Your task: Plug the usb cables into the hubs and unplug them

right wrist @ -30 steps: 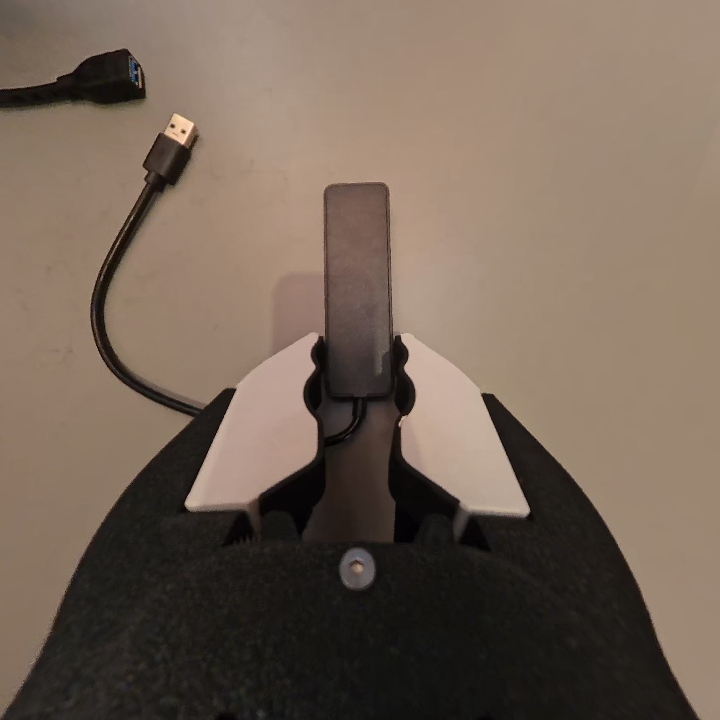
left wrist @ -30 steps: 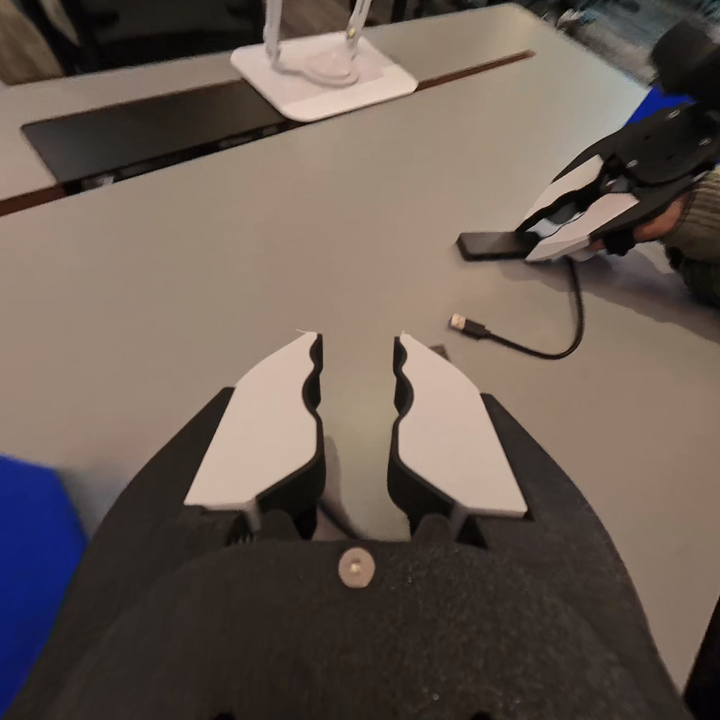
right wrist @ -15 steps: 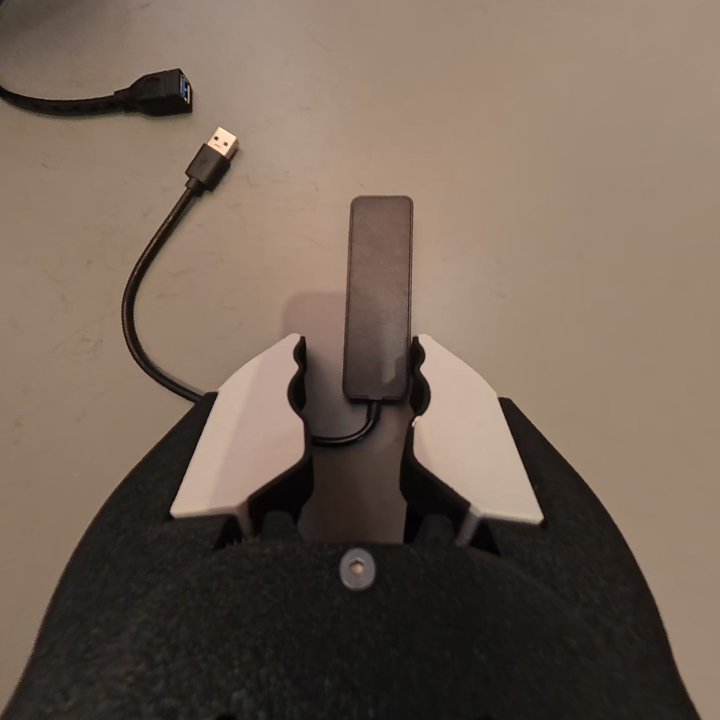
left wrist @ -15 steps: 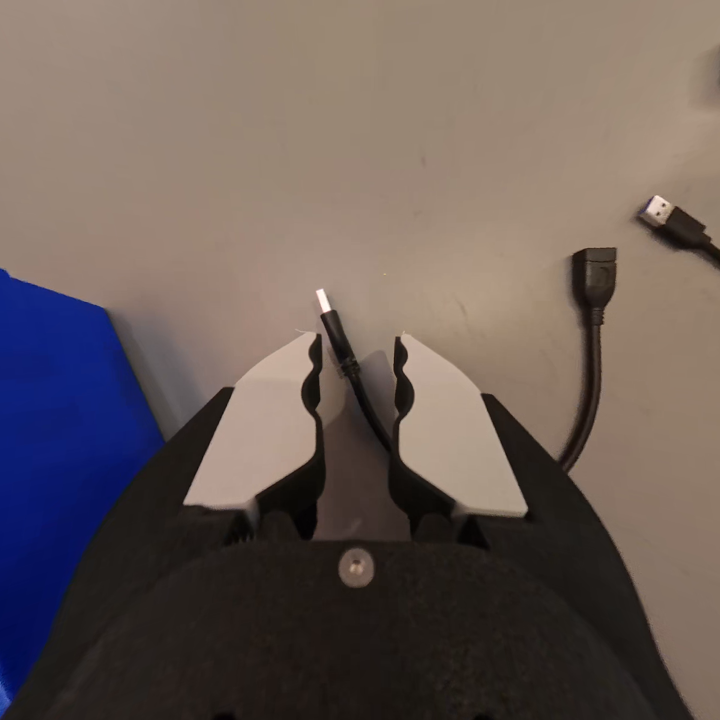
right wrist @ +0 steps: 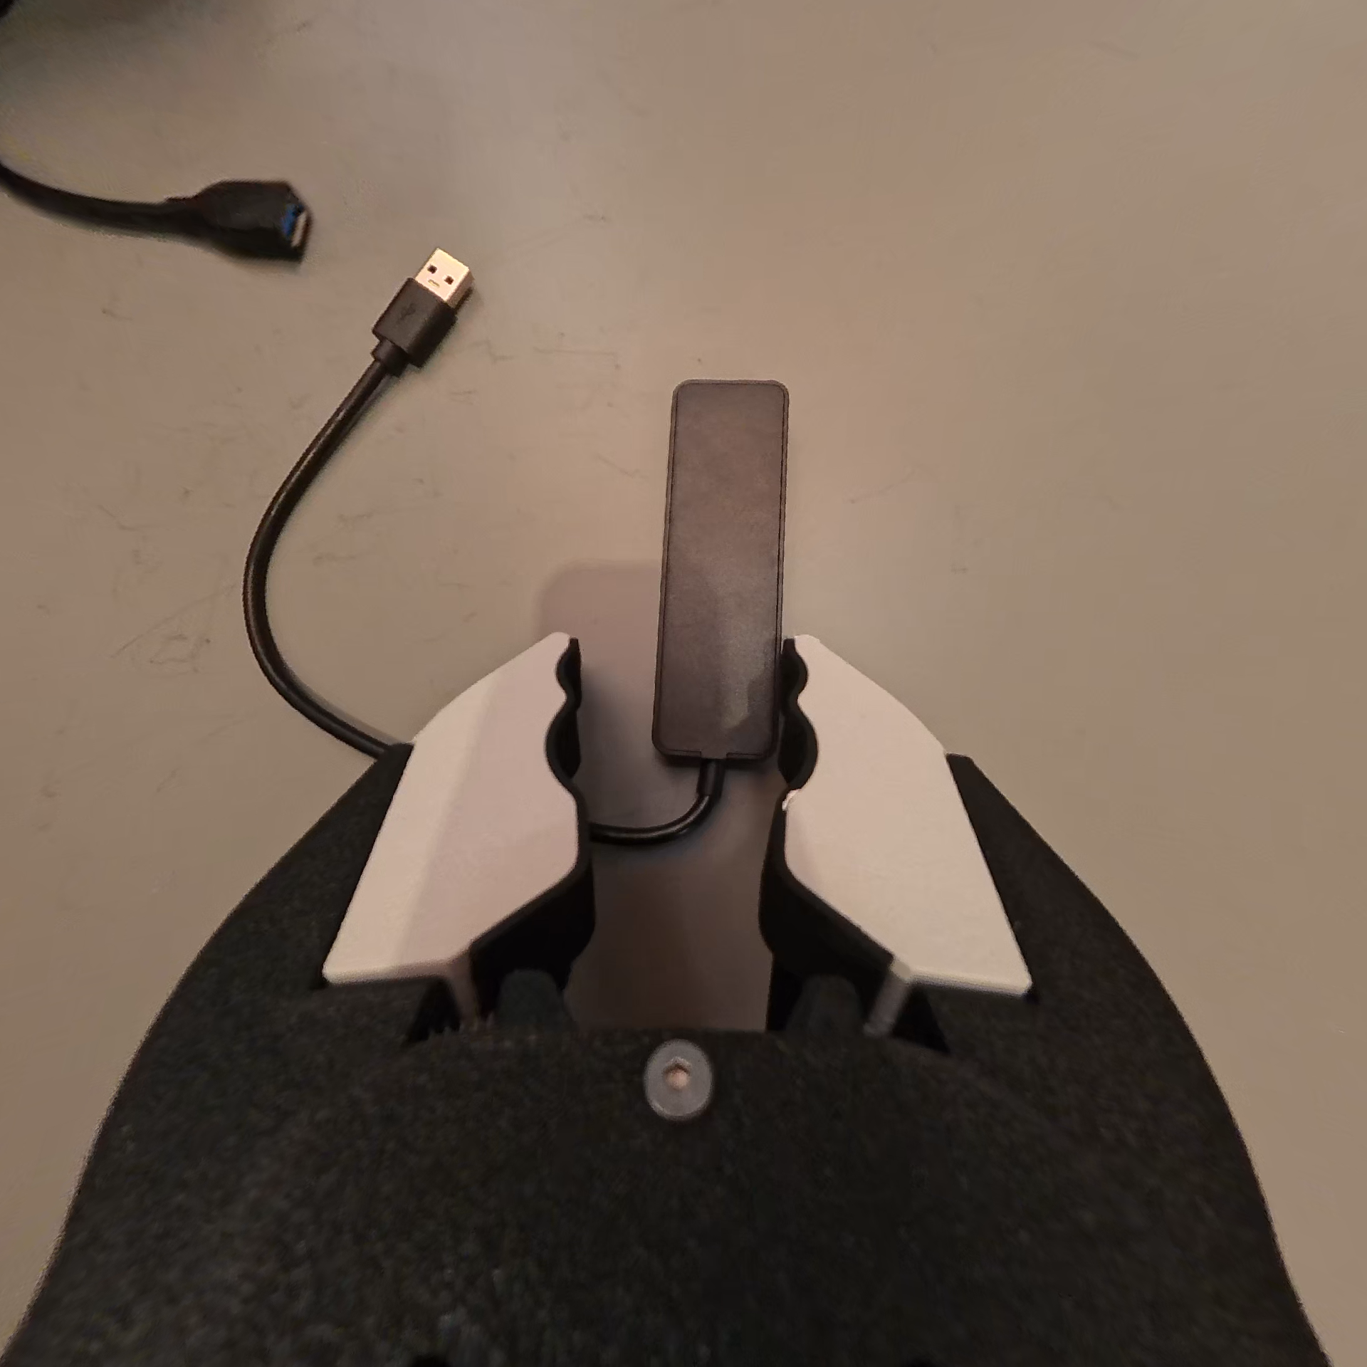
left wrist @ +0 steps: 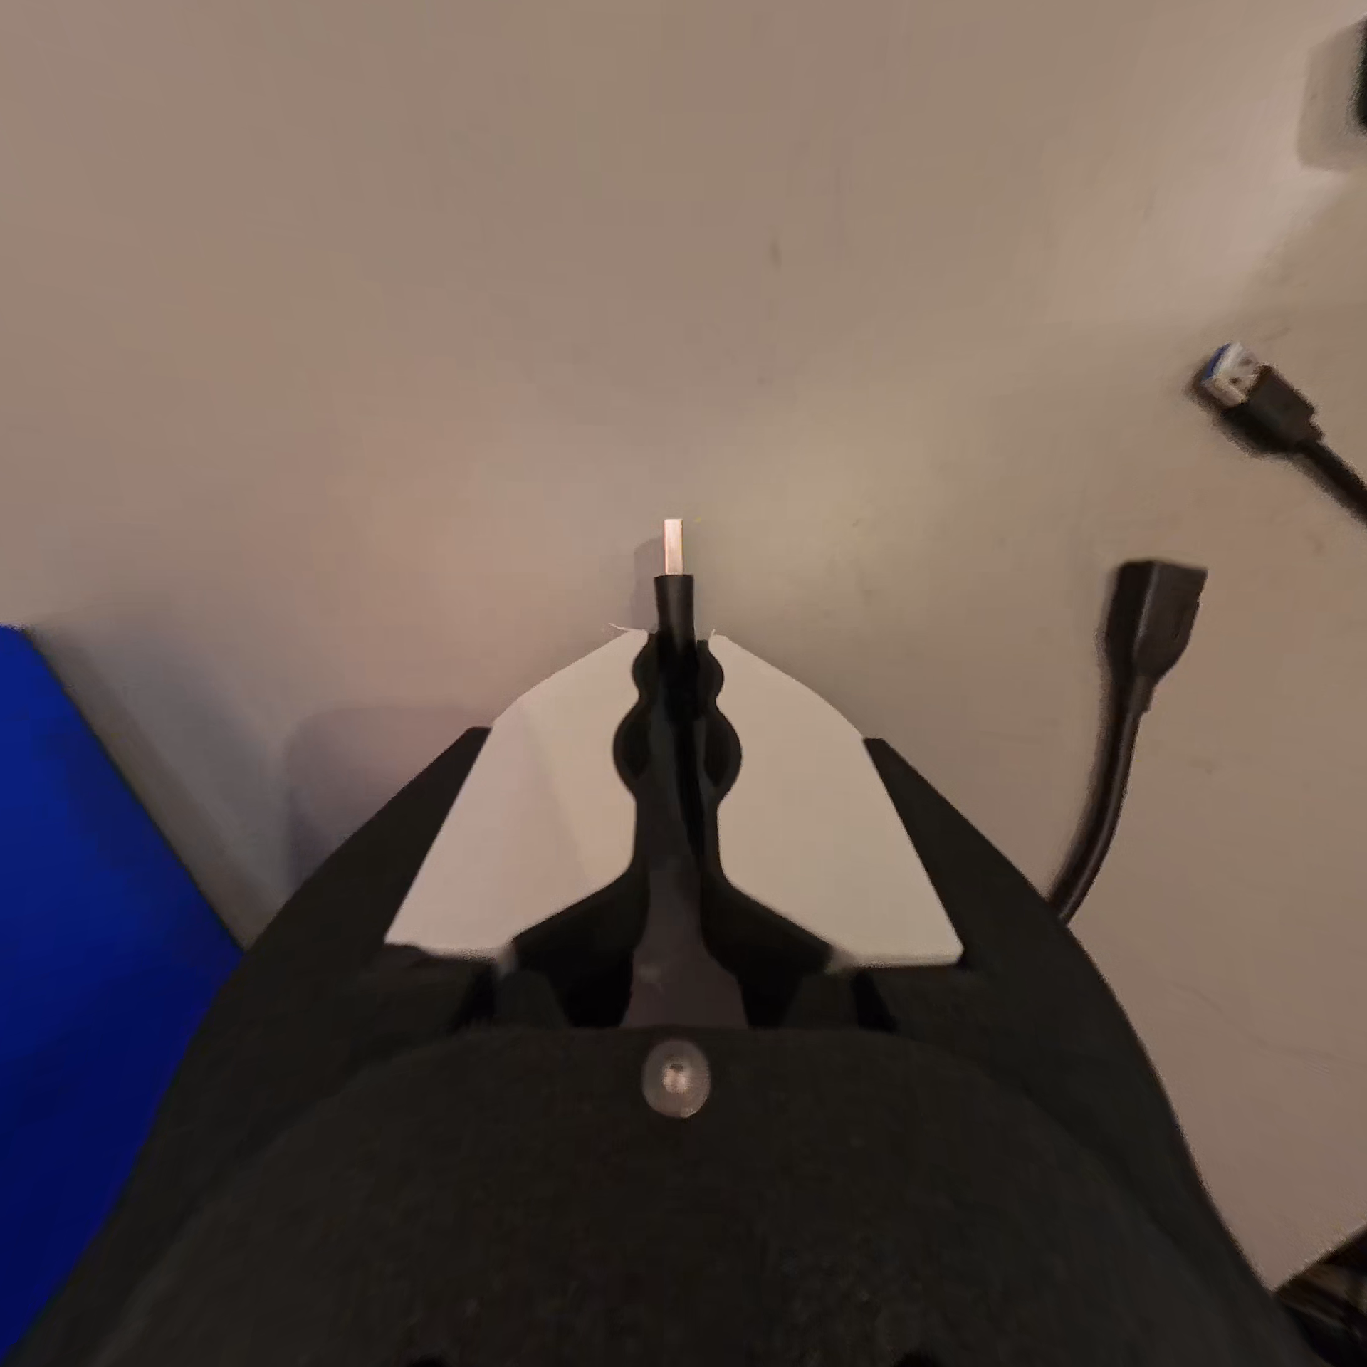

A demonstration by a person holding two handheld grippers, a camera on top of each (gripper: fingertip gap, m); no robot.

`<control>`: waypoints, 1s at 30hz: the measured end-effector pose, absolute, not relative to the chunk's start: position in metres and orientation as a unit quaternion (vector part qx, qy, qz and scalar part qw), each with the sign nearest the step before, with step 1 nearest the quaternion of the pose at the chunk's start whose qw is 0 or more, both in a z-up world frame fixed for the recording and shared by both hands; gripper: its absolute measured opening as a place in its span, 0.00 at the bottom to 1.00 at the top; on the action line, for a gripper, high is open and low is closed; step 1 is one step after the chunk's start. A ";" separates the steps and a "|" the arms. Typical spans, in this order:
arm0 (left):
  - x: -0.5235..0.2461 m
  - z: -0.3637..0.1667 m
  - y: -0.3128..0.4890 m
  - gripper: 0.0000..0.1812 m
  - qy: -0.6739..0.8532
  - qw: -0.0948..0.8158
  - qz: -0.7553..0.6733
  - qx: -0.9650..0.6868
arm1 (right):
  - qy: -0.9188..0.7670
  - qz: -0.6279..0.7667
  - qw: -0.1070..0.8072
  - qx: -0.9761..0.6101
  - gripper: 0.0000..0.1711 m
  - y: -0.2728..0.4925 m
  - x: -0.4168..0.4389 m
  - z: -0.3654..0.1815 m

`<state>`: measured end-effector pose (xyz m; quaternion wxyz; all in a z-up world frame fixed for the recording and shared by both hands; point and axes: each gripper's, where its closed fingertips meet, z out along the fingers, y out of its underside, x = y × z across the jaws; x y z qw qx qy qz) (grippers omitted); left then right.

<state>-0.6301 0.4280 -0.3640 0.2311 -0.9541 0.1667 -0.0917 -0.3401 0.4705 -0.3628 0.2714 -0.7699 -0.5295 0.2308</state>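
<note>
On the grey desk, beside a blue object, our right gripper sits spread around the black hub; our left gripper clamps a USB plug, a loose socket end lying nearby.

an office-like desk: plain grey tabletop strewn with usb cables.

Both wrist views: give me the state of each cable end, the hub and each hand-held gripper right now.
Left hand-held gripper: shut on USB plug.
Right hand-held gripper: open around hub.
Hub: flat on table, nothing plugged in.
Hub's own plug: loose on table.
Socket end: lying unconnected.
</note>
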 end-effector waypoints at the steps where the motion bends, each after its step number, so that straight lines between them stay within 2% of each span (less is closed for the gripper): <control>1: -0.625 -0.360 0.429 0.05 0.174 0.235 -0.105 -0.951 | -0.530 0.231 0.271 -0.770 0.29 0.470 -0.340 -0.363; 7: -0.584 -0.329 0.425 0.04 0.228 0.220 -0.215 -0.924 | -0.528 0.237 0.270 -0.769 0.29 0.470 -0.340 -0.362; 15: -0.529 -0.323 0.411 0.05 0.286 0.091 -0.353 -0.886 | -0.528 0.242 0.270 -0.768 0.29 0.468 -0.339 -0.360; 24: -0.525 -0.355 0.424 0.06 0.326 0.056 -0.306 -0.893 | -0.530 0.243 0.273 -0.766 0.30 0.467 -0.338 -0.359; 30: -0.541 -0.343 0.442 0.11 0.338 0.152 -0.216 -0.903 | -0.531 0.243 0.278 -0.762 0.30 0.466 -0.339 -0.357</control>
